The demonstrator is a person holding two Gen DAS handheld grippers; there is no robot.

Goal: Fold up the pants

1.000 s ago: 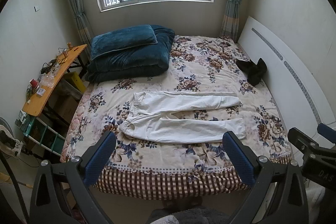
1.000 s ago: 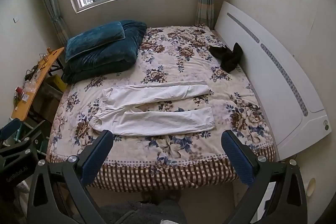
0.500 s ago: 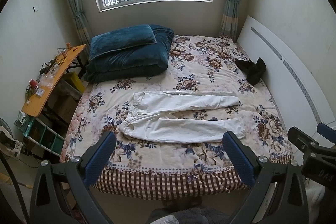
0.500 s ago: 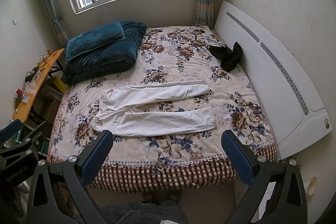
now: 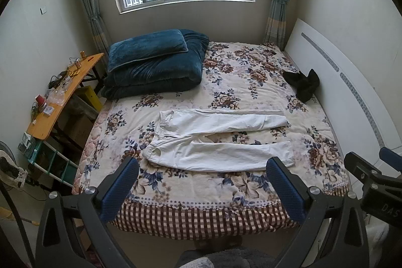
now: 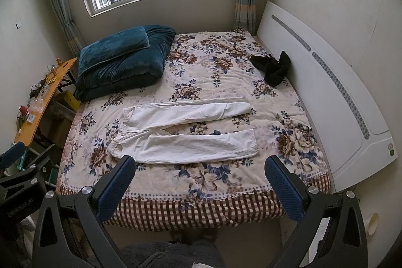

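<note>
White pants (image 5: 216, 140) lie flat on the quilted floral bed (image 5: 241, 72) — legs apart, cloth lightly creased. Left tongs (image 5: 202, 182) and right tongs (image 6: 201, 180) hang spread wide — empty.

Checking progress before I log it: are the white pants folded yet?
Not yet: the white pants lie spread flat on the bed, both legs apart.

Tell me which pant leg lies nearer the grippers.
The wider, flatter leg of the white pants, closest to the bed's checked foot edge. The other leg lies beyond it, toward the blue bedding, narrower and partly folded lengthwise.
</note>
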